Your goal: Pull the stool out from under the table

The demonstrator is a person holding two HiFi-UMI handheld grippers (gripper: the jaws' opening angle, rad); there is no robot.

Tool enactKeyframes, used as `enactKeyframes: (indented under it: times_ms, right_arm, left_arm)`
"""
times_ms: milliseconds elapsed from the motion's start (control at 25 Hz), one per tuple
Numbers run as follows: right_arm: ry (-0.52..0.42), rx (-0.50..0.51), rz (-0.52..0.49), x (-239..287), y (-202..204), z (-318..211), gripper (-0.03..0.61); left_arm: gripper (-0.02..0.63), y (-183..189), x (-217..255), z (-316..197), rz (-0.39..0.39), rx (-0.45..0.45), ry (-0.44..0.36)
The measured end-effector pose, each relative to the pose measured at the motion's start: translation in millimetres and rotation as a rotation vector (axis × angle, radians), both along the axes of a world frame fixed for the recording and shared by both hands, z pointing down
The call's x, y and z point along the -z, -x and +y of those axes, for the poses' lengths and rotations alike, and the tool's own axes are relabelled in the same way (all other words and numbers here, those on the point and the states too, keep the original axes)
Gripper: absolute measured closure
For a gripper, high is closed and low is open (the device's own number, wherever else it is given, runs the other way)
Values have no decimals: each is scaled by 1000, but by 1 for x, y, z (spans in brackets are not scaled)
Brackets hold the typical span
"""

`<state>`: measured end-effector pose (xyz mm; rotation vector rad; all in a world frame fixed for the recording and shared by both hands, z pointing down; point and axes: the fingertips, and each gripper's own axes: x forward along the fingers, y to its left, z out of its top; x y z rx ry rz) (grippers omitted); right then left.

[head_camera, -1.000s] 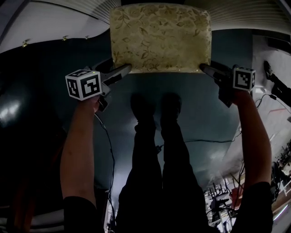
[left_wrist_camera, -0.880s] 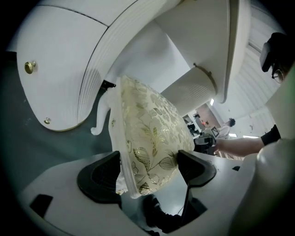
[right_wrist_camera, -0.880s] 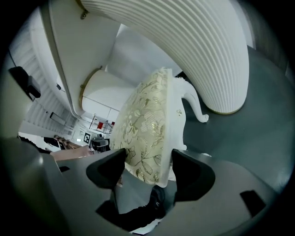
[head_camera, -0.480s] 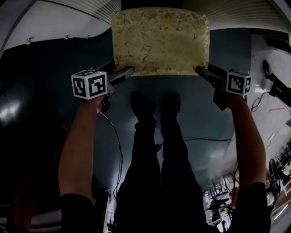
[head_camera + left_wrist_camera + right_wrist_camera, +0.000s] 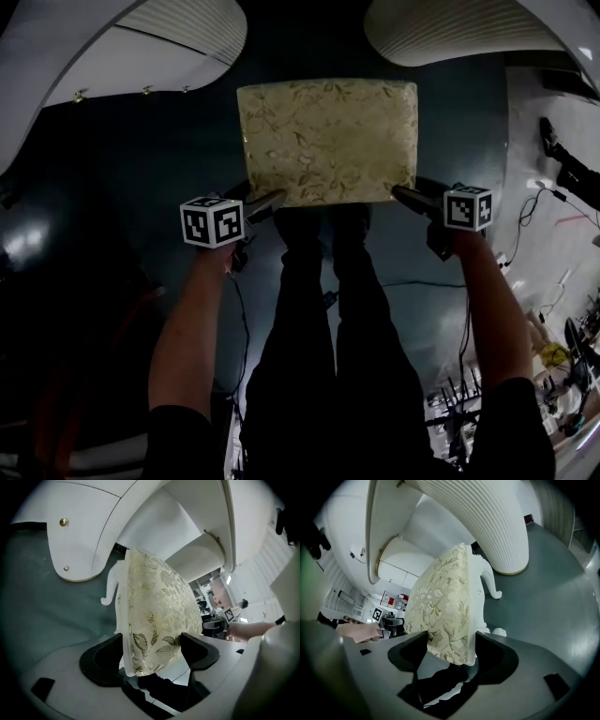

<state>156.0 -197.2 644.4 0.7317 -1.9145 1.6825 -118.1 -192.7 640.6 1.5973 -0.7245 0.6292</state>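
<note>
Pulling the brocade-cushioned stool point(image 5: 326, 141) out from the white table point(image 5: 159, 37).
The left gripper point(image 5: 272, 200) and right gripper point(image 5: 401, 195) each clamp a near seat corner; next, probably one last tug.

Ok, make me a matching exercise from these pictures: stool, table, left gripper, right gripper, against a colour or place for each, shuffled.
1 stool
2 table
3 left gripper
4 right gripper

A white, ribbed edge
B shut on the stool's near left corner
C cream with gold leaves
D shut on the stool's near right corner

Pairs: 1-C, 2-A, 3-B, 4-D
</note>
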Motion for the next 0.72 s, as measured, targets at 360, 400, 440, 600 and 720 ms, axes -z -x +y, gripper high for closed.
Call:
enactKeyframes:
  times_ms: [360,400,440,600,720]
  right_arm:
    - [22,11,45,-1,-3,-5,308]
    - [34,12,44,-2,-3,-4,308]
    - [43,10,43,-3,-3,-4,308]
    - [56,-8,43,0,-2,-3,308]
    - [64,-16,47,1,-3,-1,308]
  left_arm:
    - [229,2,1,1,7,45,56]
    - [229,2,0,1,3,44,65]
    - [229,2,0,1,-3,43,73]
    - [229,2,3,-1,-21,35,88]
    - [229,2,3,-1,-22,24,104]
